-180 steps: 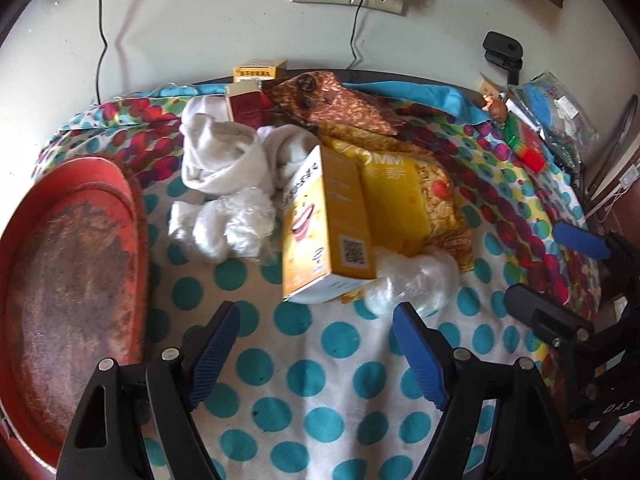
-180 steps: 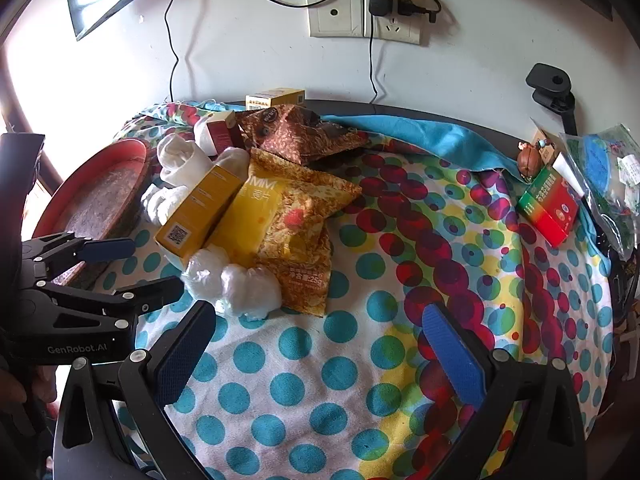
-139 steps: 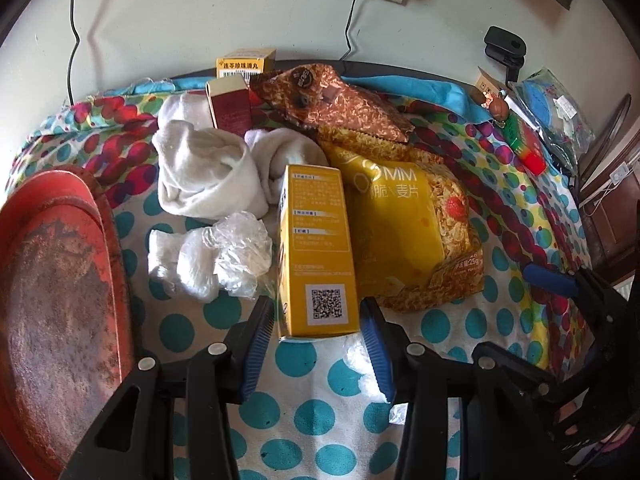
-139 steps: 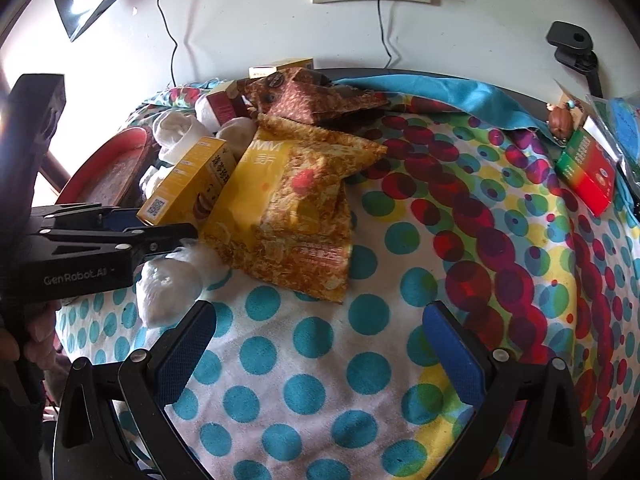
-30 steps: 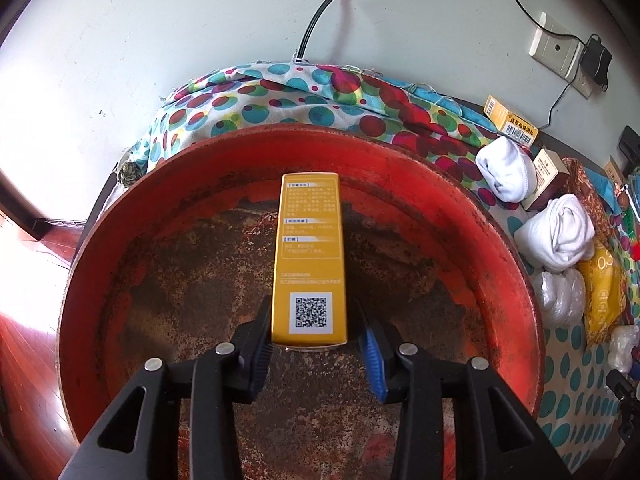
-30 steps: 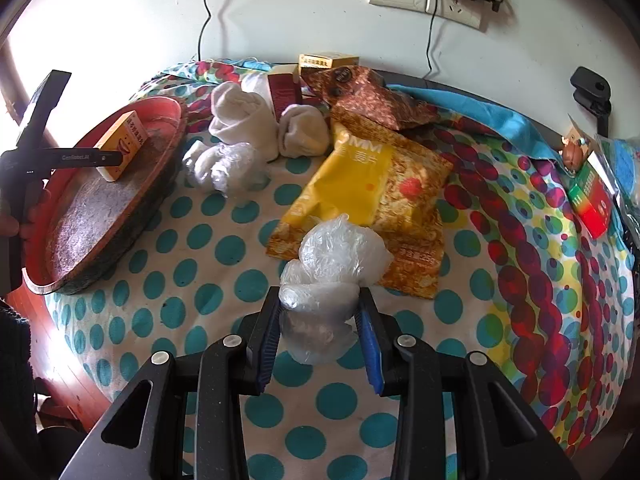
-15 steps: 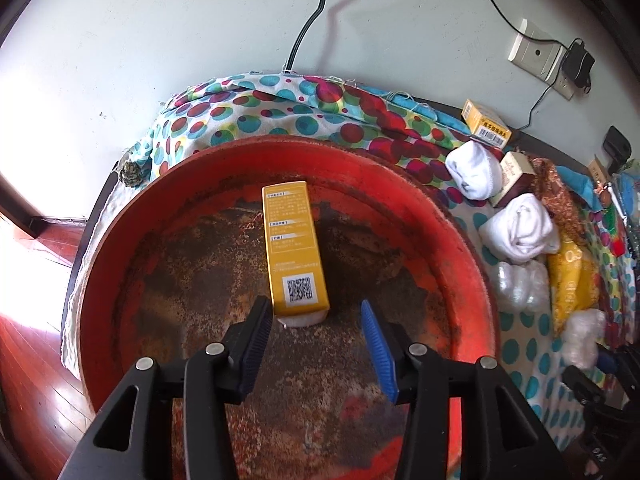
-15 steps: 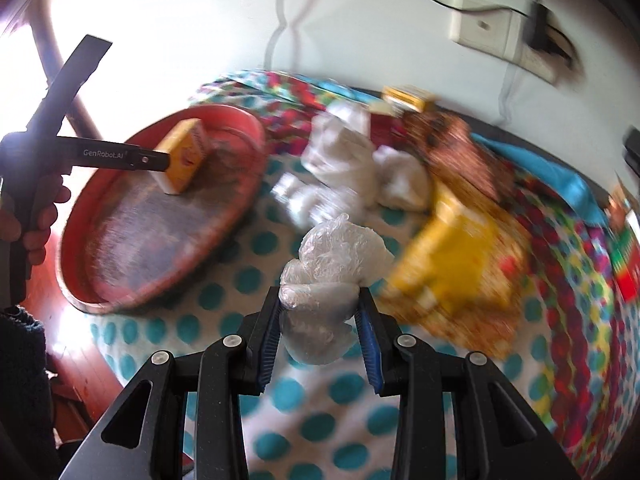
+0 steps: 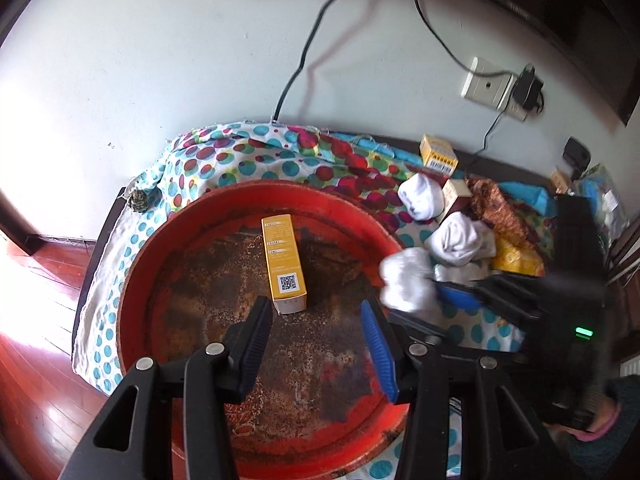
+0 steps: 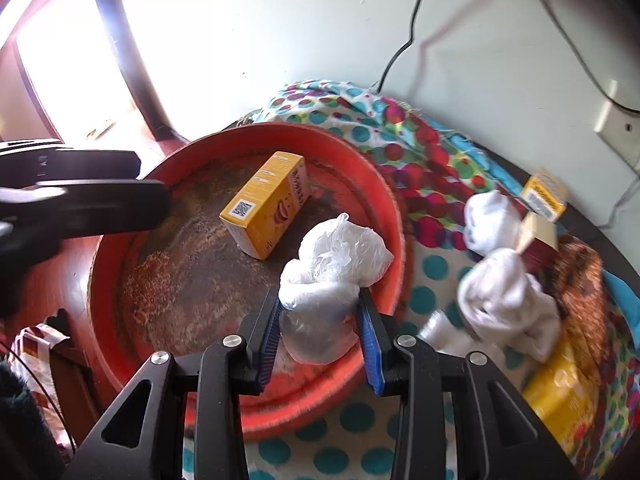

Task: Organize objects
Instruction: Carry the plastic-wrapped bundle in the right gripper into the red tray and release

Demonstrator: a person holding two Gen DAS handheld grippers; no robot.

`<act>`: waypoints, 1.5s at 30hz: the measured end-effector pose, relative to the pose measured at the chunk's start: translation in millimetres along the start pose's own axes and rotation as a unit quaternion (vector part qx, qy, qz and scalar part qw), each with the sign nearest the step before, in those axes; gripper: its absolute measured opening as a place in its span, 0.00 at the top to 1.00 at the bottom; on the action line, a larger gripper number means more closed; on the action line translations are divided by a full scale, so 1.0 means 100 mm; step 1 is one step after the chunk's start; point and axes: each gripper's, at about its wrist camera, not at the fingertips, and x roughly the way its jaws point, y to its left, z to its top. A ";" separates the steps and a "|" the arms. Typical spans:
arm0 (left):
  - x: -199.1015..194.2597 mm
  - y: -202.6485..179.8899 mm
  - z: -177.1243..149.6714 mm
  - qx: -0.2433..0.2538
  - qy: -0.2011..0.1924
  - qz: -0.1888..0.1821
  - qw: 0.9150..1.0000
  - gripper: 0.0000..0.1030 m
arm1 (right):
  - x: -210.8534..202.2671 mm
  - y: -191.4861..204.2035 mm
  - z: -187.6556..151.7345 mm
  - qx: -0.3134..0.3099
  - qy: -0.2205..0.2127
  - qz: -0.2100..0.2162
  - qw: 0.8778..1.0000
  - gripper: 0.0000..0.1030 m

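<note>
A yellow box (image 9: 284,264) lies flat in the round red tray (image 9: 138,280), whose floor is rusty. My left gripper (image 9: 314,316) hangs open just above and behind the box, touching nothing. In the right wrist view the same yellow box (image 10: 268,208) rests in the tray (image 10: 394,220). My right gripper (image 10: 320,304) is shut on a crumpled white plastic bag (image 10: 332,264), held over the tray's right rim. In the left wrist view that plastic bag (image 9: 404,280) shows at the tray's right edge.
A polka-dot cloth (image 9: 240,160) covers the table. Right of the tray lie white cloth rolls (image 9: 456,244), a yellow snack bag (image 9: 516,260) and a small yellow carton (image 9: 438,154). A wall with a socket (image 9: 486,86) stands behind; wooden floor lies to the left.
My left gripper let go of the yellow box, opened and rose away from it. My right gripper carried the plastic bag leftward from the table's middle to the tray.
</note>
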 end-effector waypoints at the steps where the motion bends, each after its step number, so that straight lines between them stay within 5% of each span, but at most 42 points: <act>1: -0.05 0.03 0.00 -0.005 -0.008 -0.003 1.000 0.54 | 0.07 0.02 0.05 0.001 0.006 0.005 1.000 0.67; 8: -0.13 0.18 -0.01 -0.028 -0.014 -0.006 0.999 0.54 | 0.47 0.17 0.28 -0.024 0.032 -0.010 0.999 0.67; 17: -0.04 0.06 -0.04 0.001 0.000 -0.016 1.000 0.54 | 0.76 0.07 0.44 -0.007 0.060 -0.019 0.998 0.67; 45: -0.19 -0.05 -0.06 0.020 -0.017 -0.034 0.999 0.54 | 0.88 0.07 0.41 -0.010 0.072 -0.026 0.997 0.65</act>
